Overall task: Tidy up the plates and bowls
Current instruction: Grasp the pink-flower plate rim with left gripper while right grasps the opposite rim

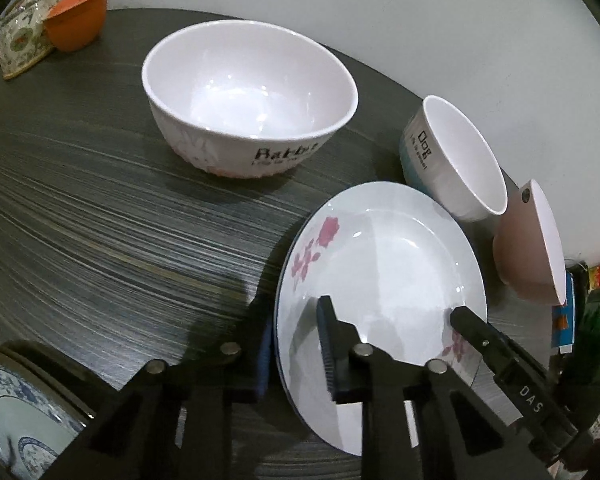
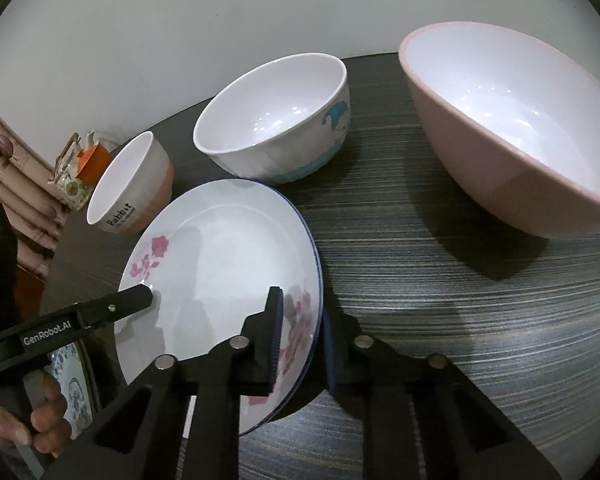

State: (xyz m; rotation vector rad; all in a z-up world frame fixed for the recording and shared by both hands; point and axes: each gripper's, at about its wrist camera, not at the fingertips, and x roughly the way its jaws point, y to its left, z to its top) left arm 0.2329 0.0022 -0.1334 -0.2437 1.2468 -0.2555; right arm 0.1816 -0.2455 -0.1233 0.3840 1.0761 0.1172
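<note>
A white plate point(image 1: 380, 260) point(image 2: 220, 248) with pink flowers and a thin blue edge lies on the dark table point(image 1: 100, 200). My left gripper point(image 1: 294, 328) is shut on its left rim, one finger under and one over. At the opposite rim, my right gripper point(image 2: 302, 316) is shut on it the same way. Each gripper's finger shows in the other view, resting over the plate. Behind the plate stand a "Rabbit" bowl point(image 1: 248, 92) point(image 2: 132, 188), a "Dog" bowl point(image 1: 452, 156) point(image 2: 276, 132) and a large pink bowl point(image 1: 528, 248) point(image 2: 512, 132). I cannot tell whether the plate is lifted.
A blue-and-white patterned plate point(image 1: 20, 420) point(image 2: 72, 376) sits below the table's near left edge. An orange cup point(image 1: 76, 20) and a patterned box point(image 1: 20, 36) stand at the far left corner by the wall. A person's hand point(image 2: 40, 432) holds the left gripper.
</note>
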